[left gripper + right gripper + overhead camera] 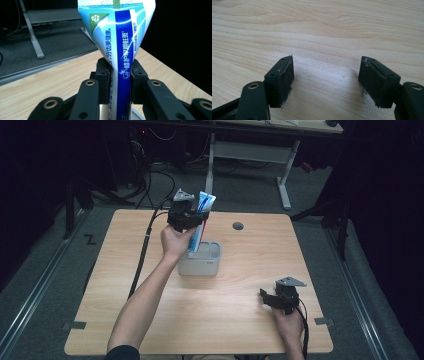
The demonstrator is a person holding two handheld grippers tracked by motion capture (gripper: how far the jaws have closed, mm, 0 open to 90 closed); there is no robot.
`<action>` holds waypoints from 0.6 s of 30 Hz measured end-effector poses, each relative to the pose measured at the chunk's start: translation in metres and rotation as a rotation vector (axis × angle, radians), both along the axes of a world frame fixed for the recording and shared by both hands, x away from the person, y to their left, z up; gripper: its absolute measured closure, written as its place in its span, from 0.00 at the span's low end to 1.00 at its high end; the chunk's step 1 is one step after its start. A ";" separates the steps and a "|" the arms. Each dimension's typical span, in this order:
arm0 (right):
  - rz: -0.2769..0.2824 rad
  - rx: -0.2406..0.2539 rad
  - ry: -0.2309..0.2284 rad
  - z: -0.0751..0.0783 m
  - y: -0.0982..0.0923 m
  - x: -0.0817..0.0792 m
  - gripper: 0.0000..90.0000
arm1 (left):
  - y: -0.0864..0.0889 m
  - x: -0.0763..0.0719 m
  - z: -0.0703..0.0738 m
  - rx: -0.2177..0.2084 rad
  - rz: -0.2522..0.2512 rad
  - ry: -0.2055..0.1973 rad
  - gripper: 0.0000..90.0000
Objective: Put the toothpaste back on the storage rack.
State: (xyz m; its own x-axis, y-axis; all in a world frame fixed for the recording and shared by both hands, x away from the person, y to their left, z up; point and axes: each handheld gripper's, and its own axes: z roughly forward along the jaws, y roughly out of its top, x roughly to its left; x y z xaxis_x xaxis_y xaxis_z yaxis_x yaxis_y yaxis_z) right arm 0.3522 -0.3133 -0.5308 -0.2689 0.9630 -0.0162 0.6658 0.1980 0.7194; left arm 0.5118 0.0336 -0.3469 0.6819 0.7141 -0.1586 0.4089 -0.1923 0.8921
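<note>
The left claw (192,222) grips a toothpaste tube (201,217) around its middle, its pads pressed on both sides of the blue-and-white body. The tube stands nearly upright, flat crimped end up, its lower end down inside the grey holder (200,262). The holder sits on the counter (150,285) a little left of centre, nearer the far edge. The right claw (272,299) hangs near the counter's near right corner, its jaws wide apart with only bare wood between them, well apart from tube and holder.
</note>
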 end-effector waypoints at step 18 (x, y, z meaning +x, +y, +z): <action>0.003 0.000 -0.001 0.000 0.000 0.000 0.31 | -0.014 -0.001 -0.017 0.067 -0.067 0.002 0.80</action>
State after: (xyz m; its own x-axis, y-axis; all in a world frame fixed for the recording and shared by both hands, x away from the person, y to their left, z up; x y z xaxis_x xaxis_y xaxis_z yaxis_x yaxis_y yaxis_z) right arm 0.3521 -0.3132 -0.5309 -0.2721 0.9621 -0.0161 0.6645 0.2000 0.7200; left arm 0.5112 0.0198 -0.3640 0.7281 0.6760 -0.1134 0.3950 -0.2787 0.8754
